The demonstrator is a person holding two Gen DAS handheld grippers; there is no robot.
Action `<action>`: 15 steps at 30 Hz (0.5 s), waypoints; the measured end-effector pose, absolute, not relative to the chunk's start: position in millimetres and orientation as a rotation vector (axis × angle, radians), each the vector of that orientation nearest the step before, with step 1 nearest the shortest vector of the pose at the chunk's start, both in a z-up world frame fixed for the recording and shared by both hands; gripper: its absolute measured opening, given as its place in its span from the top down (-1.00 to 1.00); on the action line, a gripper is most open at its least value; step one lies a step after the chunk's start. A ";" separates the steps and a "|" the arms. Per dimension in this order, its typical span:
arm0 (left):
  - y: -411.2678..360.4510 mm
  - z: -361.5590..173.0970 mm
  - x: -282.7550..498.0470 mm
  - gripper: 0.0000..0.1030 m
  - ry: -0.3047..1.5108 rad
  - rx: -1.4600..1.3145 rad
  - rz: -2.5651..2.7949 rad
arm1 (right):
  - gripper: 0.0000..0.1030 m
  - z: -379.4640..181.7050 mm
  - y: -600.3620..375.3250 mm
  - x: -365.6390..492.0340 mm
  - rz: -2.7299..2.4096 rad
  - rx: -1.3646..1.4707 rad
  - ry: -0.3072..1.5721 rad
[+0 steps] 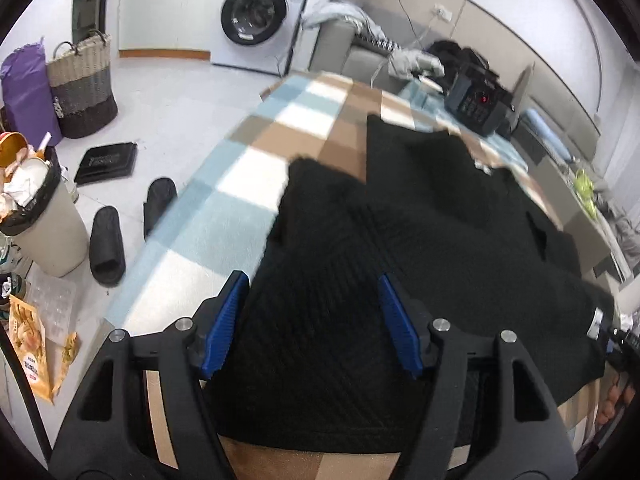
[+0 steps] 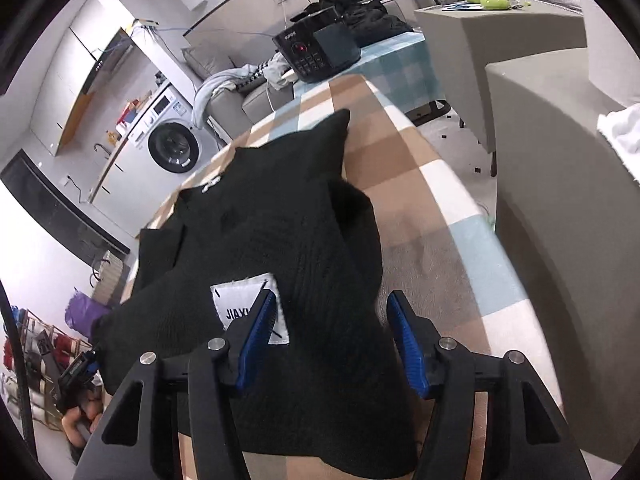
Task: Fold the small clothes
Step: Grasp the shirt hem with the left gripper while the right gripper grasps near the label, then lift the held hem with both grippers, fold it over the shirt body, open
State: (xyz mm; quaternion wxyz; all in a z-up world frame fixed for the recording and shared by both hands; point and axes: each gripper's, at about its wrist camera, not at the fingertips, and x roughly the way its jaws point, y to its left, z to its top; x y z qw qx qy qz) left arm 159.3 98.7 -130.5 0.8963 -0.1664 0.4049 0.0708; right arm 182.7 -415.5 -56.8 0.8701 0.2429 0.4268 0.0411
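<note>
A black knitted garment (image 1: 400, 220) lies spread on a table covered by a checked blanket (image 1: 248, 160). My left gripper (image 1: 312, 280) hangs over the garment's near part. It is open, with the blue pads (image 1: 228, 316) apart and the cloth lying beneath and between them. In the right wrist view the same garment (image 2: 280, 220) shows a white sewn label (image 2: 236, 300). My right gripper (image 2: 331, 296) is open over the near right part of the garment. Its left pad (image 2: 258, 324) stands in front of the label, and neither pad presses the cloth.
A black device with buttons (image 1: 476, 104) sits at the table's far end. On the floor to the left are a full bin (image 1: 44, 220), black slippers (image 1: 106, 244), a woven basket (image 1: 82, 88) and a washing machine (image 1: 256, 16). Grey cabinets (image 2: 560, 140) stand close on the right.
</note>
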 end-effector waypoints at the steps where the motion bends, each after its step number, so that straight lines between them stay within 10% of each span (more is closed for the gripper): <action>1: 96.6 -134.3 161.3 -0.23 0.854 -0.341 0.145 | -0.14 -58.0 -413.9 183.6 0.089 0.514 0.896; 6: 91.7 -139.7 168.3 -0.23 0.859 -0.337 0.142 | -0.14 -65.5 -408.5 189.9 0.084 0.550 0.907; 11: 86.0 -143.9 175.5 0.58 0.853 -0.336 0.079 | 0.17 -67.7 -402.2 196.1 0.094 0.531 0.906; 15: 70.3 -141.4 178.0 0.65 0.853 -0.258 0.073 | 0.48 -67.4 -396.2 198.7 0.109 0.507 0.914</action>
